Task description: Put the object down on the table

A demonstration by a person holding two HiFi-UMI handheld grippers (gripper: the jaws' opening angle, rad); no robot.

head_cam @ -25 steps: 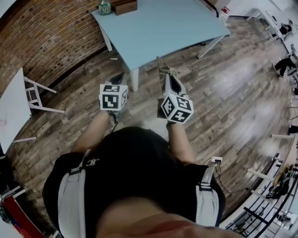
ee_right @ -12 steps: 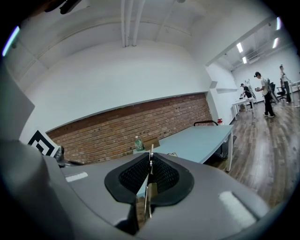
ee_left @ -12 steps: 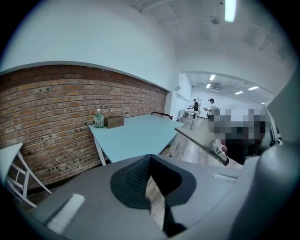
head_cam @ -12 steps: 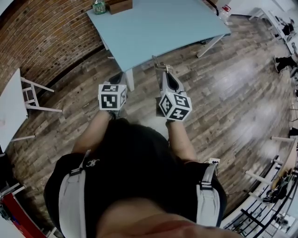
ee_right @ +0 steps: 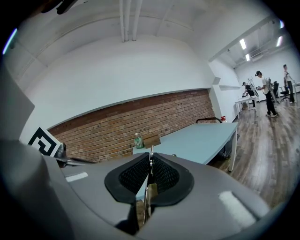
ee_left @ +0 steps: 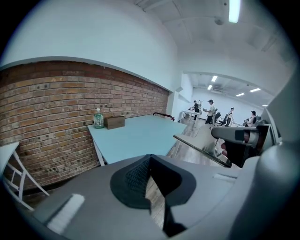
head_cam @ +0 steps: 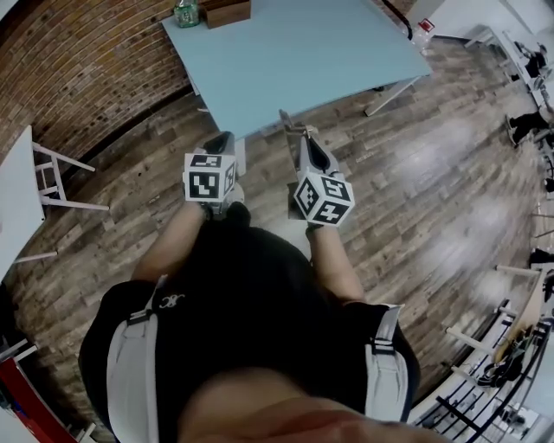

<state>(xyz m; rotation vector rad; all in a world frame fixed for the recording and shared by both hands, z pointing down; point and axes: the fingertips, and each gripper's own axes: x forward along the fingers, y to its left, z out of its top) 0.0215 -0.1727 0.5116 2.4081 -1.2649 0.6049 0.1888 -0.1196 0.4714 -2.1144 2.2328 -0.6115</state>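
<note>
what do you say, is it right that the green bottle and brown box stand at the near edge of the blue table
Not quite. The green bottle and brown box do stand on the blue table, but at its far corner by the brick wall, not its near edge. The head view shows it.

I hold both grippers out ahead of me, side by side. My left gripper (head_cam: 221, 140) has its jaws together with nothing between them. My right gripper (head_cam: 306, 143) is clamped on a thin metal strip (ee_left: 201, 149).
</note>
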